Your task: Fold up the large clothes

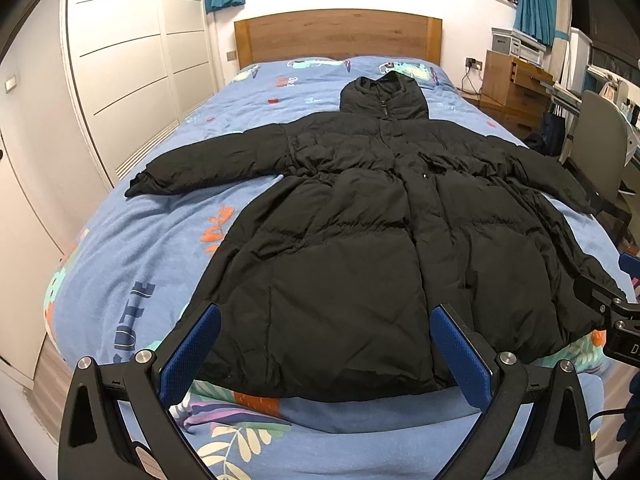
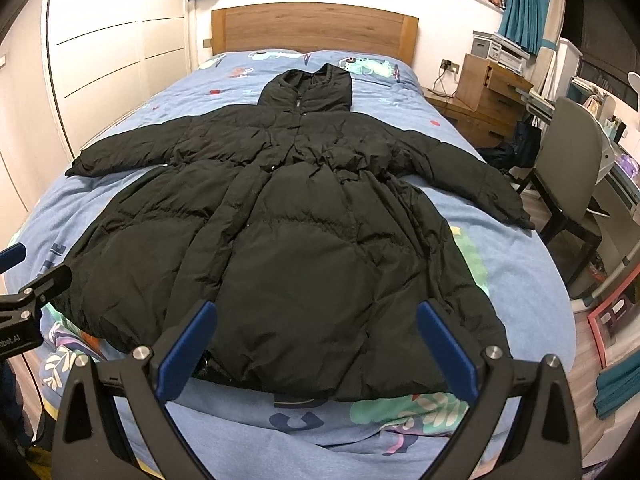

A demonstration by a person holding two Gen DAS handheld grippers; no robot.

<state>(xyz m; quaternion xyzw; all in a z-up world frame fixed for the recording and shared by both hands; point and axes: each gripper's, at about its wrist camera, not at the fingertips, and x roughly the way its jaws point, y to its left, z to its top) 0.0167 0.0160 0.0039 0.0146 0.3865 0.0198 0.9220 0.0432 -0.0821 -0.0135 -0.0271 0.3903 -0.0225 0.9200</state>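
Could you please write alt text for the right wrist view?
A black hooded puffer coat lies flat, sleeves spread, on a blue patterned bed. The open right hand-held gripper hovers at its hem, empty; the left hand-held gripper shows at the frame's left edge.

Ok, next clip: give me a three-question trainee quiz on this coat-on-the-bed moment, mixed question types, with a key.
1. True or false: the left gripper is shut on the hem of the black hooded puffer coat.
2. Multiple choice: where does the coat's hood point?
A. toward the wooden headboard
B. toward the grippers
C. toward the white wardrobe
3. Fill in: both sleeves lie spread ______ from the body on the blue patterned bedspread.

Key:
1. False. Both it and the right gripper are open, holding nothing.
2. A
3. outward
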